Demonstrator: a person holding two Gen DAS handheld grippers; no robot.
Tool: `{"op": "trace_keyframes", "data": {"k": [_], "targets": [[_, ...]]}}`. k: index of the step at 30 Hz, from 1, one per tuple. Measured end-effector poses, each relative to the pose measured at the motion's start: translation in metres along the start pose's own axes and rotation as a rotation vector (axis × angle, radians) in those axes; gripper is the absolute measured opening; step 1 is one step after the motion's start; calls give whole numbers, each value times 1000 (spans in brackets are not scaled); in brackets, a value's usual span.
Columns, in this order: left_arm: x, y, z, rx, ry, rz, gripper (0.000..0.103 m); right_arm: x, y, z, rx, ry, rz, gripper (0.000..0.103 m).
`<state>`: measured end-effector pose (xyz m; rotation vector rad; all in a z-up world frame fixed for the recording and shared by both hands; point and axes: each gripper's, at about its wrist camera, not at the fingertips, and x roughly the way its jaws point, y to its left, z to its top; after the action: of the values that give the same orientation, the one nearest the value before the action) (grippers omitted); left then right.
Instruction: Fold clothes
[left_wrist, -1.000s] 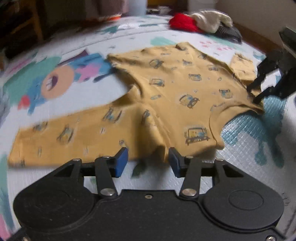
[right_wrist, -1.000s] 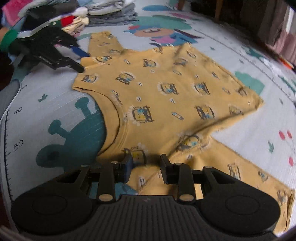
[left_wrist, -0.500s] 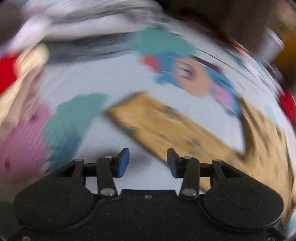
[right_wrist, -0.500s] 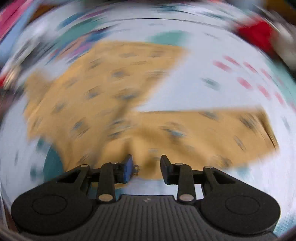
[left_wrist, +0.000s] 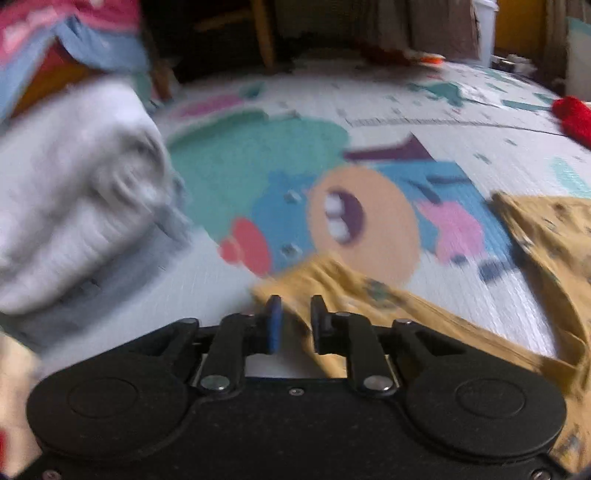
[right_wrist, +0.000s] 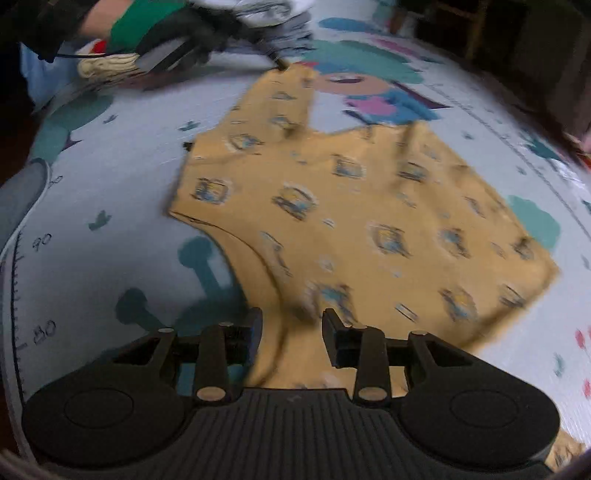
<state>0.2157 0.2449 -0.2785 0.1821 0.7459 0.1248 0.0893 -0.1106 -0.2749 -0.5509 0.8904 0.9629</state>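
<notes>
I had the mustard-yellow long-sleeved cotton shirt printed with little buses (right_wrist: 369, 221) spread flat on the pale cartoon-printed foam play mat (left_wrist: 332, 110). Nearest me, the right gripper (right_wrist: 291, 325) stood parted over the neckline at six o'clock, gripping nothing that I could make out. My left gripper (left_wrist: 293, 317) was closing on the sleeve cuff (left_wrist: 314, 273), with cloth between its jaws. Done well, I judged, that pinch needed both cuff layers before any lift. At ten o'clock lay a stack of folded grey and white garments (left_wrist: 74, 192).
</notes>
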Motion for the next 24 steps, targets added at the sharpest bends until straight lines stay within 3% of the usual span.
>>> {"op": "trace_keyframes", "data": {"k": [2,3,6,9,11,12,14,18,22,24], "targets": [[-33,-19,-5,65,-74,3,26,0,1,0,-12,6,-2,39],[-49,-27,-12,67,-96,-58,34,-1,0,-1,-16,11,-4,39],[-91,-55,-46,48,-96,-346,42,-3,-2,-11,12,20,7,43],[-103,-100,-91,231,-12,-448,42,-6,-1,-16,30,18,9,44],[-109,-113,-119,332,-59,-427,42,-8,0,-20,38,23,19,46],[-110,-110,-125,335,-73,-422,42,-10,0,-23,40,28,25,46],[-108,-97,-122,236,0,-436,42,-14,0,-28,42,44,44,47],[-121,-84,-134,283,48,-418,41,-22,5,-43,31,49,79,53],[-132,-73,-133,247,139,-443,41,-26,5,-47,30,60,98,53],[-136,-67,-120,175,132,-448,40,-29,0,-47,48,72,129,52]]}}
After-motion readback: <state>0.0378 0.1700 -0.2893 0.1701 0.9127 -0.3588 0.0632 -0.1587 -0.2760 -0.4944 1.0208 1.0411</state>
